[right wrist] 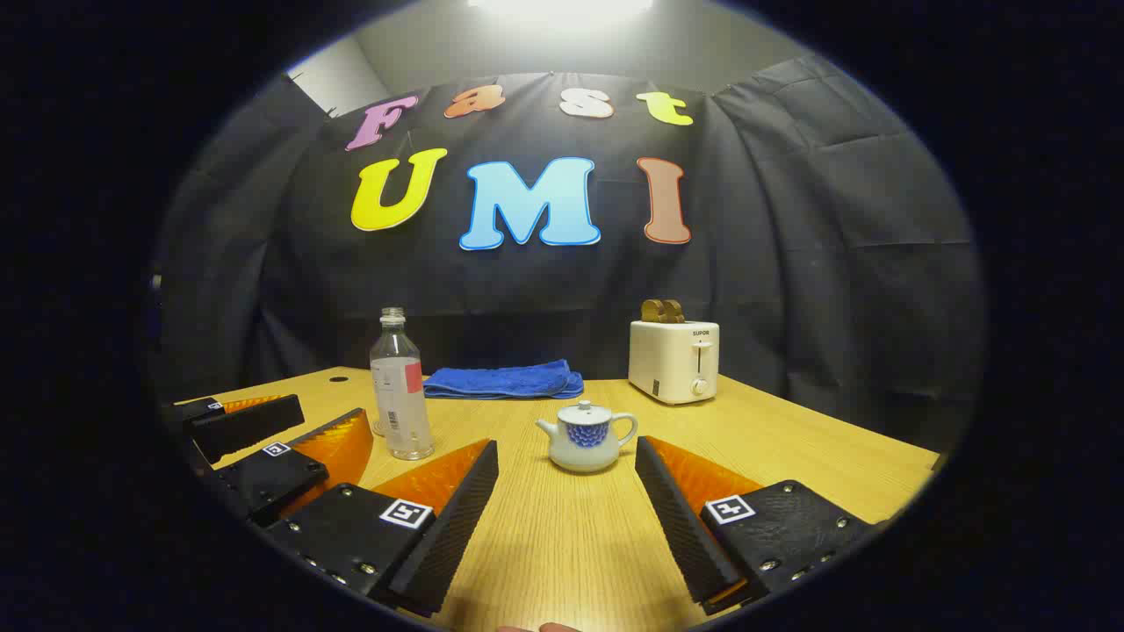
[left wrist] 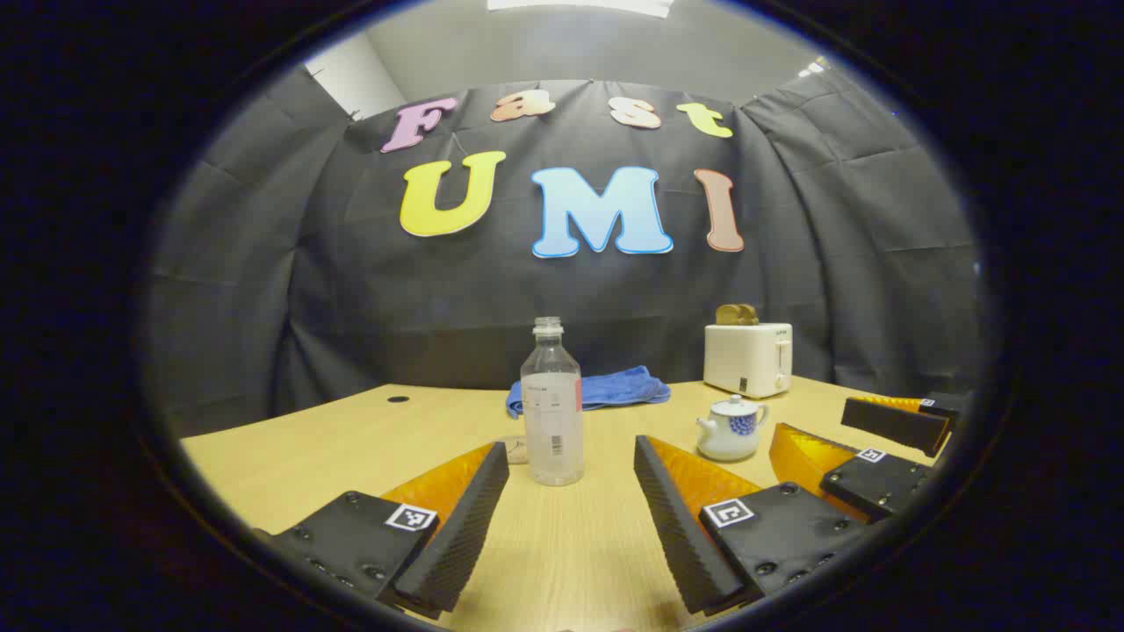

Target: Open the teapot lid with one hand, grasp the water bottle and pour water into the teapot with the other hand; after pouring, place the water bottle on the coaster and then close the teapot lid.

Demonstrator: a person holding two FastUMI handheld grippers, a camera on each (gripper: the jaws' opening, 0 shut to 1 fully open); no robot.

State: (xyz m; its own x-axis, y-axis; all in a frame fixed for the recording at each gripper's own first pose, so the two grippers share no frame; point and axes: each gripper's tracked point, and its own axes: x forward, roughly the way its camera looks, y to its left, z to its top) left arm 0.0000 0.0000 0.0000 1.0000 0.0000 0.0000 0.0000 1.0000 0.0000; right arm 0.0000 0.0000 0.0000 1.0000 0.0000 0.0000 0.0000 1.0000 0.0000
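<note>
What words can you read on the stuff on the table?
"SUPOR": on the front of the toaster, near its top.
Water bottle: its label has tiny print and a barcode, too small to read.
Black-and-white marker squares: patterns, no words.

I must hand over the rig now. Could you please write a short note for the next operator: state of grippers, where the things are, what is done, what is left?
Left gripper: open, holding nothing, facing the water bottle.
Right gripper: open, holding nothing, facing the teapot.
Bottle stands upright on the table, uncapped. The coaster lies just behind the bottle. The teapot lid is on.
Done: nothing yet.
Left: lift lid, pour, set bottle on coaster, close lid.
</note>
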